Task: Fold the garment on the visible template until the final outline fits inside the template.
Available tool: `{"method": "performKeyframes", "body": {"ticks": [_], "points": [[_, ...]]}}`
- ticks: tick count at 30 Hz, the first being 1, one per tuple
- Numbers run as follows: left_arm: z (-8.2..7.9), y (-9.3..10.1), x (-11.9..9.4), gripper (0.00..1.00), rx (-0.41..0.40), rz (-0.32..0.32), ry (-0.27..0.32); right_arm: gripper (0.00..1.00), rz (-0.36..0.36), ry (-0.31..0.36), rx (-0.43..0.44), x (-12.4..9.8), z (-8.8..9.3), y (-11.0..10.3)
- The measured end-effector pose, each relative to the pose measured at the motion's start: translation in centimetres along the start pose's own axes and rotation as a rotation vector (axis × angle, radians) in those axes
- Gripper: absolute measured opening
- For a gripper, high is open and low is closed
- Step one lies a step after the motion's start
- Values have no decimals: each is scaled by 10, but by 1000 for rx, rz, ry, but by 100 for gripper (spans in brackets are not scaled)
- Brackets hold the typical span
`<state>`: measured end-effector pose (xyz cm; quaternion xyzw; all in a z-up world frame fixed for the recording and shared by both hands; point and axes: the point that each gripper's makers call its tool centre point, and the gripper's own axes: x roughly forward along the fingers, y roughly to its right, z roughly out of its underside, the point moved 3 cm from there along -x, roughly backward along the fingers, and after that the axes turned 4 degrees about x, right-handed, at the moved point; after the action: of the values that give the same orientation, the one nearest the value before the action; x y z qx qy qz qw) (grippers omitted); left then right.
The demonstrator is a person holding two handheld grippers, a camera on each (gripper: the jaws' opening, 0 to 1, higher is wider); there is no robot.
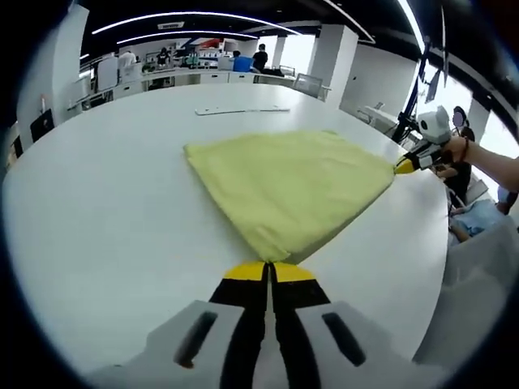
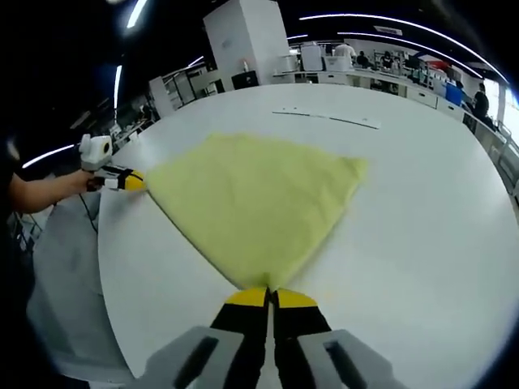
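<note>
No text, label, brand, number or sign can be read anywhere in the left or right gripper view.

The left gripper view looks low along its own jaws across the white table, very near one corner of the yellow garment, with the right gripper at the far corner. The right gripper view faces back from that corner — both share the garment, the tabletop and the office behind.

Bright, even light from ceiling strips; white worktop glares slightly; strong fisheye bend, background perhaps soft at edges.
</note>
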<state>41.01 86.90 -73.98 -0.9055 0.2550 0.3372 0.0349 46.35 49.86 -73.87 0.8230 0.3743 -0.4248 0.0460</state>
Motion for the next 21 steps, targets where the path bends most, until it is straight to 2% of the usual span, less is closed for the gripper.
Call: {"method": "performKeyframes", "body": {"ticks": [4,9,18,21], "points": [[4,-8,-4,0,19,-27,-22,0,1,4,7,-2,0,1],[6,-19,-10,0,-5,-48,-20,0,3,-2,8,-4,1,3],[8,-14,-14,0,12,-39,-31,0,11,-19,-12,-4,2,3],[5,-13,-15,2,-33,-28,-18,0,12,-25,-15,-5,3,3]]}}
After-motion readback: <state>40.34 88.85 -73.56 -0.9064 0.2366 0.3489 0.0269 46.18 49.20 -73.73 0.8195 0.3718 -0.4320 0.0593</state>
